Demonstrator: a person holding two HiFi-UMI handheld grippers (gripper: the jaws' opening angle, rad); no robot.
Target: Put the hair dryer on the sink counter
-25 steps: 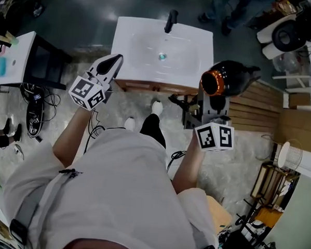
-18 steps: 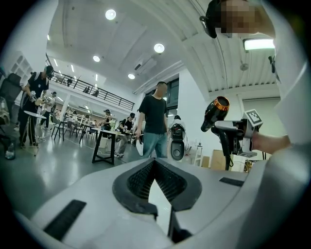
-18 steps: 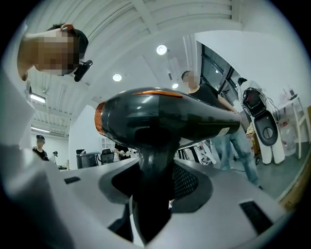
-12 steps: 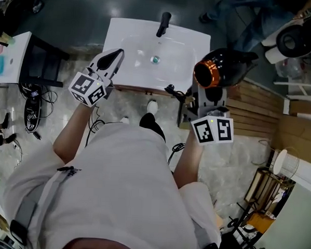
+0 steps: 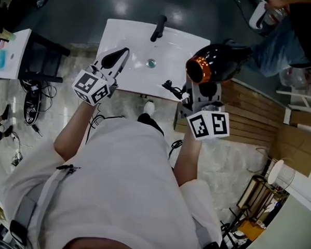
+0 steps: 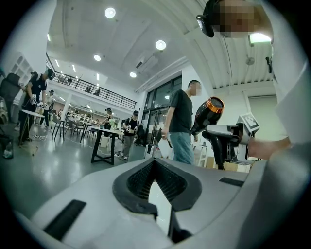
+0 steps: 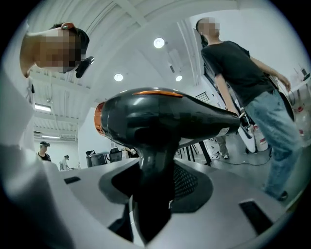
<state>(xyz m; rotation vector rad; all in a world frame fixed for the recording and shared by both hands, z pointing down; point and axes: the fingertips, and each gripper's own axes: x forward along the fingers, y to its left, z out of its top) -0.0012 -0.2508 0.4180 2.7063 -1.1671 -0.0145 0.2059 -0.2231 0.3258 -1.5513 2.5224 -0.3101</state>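
Observation:
The black hair dryer with an orange ring at its back is held by its handle in my right gripper, body level, above the right edge of the white sink counter. In the right gripper view the hair dryer fills the middle, its handle clamped between the jaws of my right gripper. My left gripper is shut and empty, its tip over the counter's left part. The left gripper view shows my left gripper and, off to the right, the hair dryer.
A black faucet stands at the counter's far edge, with the drain in the basin. The dryer's cord hangs by the counter's front. A black side table is at left, wooden slats at right. A person in jeans stands beyond.
Both grippers have moved forward to the sink. The left gripper's tip now lies over the counter, and the hair dryer has come over the counter's right edge.

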